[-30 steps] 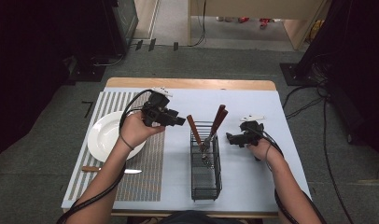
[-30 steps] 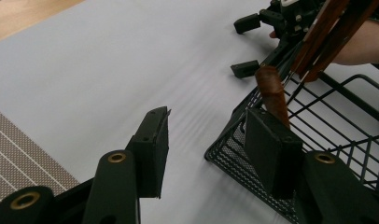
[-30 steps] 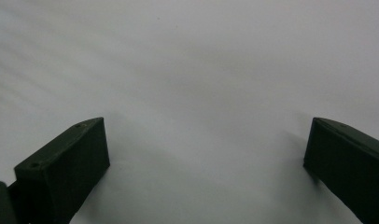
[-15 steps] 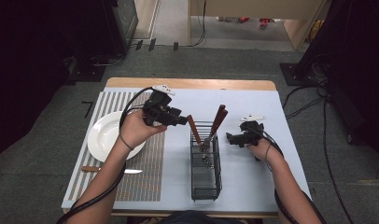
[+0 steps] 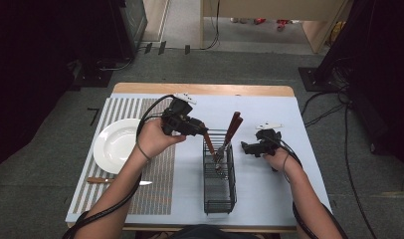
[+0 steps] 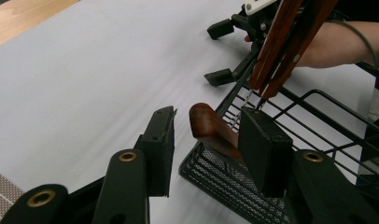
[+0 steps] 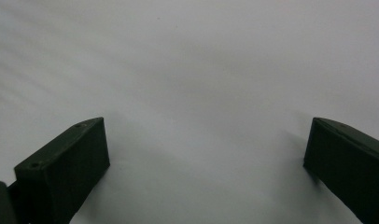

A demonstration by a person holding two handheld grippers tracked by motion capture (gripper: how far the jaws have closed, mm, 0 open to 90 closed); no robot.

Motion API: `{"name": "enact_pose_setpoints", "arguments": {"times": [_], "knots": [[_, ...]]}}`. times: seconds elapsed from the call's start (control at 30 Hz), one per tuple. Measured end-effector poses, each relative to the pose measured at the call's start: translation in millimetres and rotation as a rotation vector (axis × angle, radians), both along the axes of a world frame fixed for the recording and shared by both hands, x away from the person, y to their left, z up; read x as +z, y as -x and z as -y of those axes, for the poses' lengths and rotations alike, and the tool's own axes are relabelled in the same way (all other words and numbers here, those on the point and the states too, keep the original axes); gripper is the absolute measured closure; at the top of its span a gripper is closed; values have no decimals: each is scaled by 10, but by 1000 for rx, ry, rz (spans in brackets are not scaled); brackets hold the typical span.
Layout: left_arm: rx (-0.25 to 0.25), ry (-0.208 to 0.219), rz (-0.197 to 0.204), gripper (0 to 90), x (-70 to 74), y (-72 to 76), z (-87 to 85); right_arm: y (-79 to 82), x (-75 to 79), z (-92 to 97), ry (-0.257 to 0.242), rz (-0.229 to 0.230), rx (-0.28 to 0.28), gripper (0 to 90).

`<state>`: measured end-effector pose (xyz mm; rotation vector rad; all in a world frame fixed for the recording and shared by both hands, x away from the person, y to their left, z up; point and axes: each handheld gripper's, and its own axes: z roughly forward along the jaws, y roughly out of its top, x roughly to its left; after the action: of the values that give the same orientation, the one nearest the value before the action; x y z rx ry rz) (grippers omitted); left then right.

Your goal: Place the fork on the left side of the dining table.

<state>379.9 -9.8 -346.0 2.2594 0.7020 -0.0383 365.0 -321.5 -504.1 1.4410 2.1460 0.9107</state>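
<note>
Your left tool (image 6: 204, 140) stood at the near end of the wire basket (image 5: 219, 184), its jaws apart on either side of a brown wooden handle (image 6: 211, 128) that leaned out over the rim; the far jaw looked close to the wood, but I could not tell if it touched. Two more wooden-handled utensils (image 5: 233, 127) stood upright in the same basket. Your right tool (image 5: 251, 148) hovered low over the bare table (image 5: 269, 189), jaws wide apart and empty. By my reading, you were about to take that handle: closing squarely on it came next, then lifting it straight out.
</note>
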Motion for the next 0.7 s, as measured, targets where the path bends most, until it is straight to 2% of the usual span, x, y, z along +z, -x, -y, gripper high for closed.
{"name": "enact_pose_setpoints", "arguments": {"times": [0.1,0.2,0.33,0.43,0.5,0.67,0.7], "knots": [[-4,-3,-10,581,-23,-15,26,0,0,0,1,0,0,0],[-16,6,-23,634,-34,-16,40,0,0,0,1,0,0,0],[-18,4,-24,667,-5,2,39,0,0,0,1,0,0,0],[-23,1,-10,674,24,14,21,0,0,0,0,0,0,0],[-26,12,-8,694,56,27,6,0,0,0,0,0,0,0],[-50,32,-29,732,132,69,-24,1,0,0,0,0,0,0],[-65,47,-43,740,158,80,-37,1,0,0,0,0,0,0]]}}
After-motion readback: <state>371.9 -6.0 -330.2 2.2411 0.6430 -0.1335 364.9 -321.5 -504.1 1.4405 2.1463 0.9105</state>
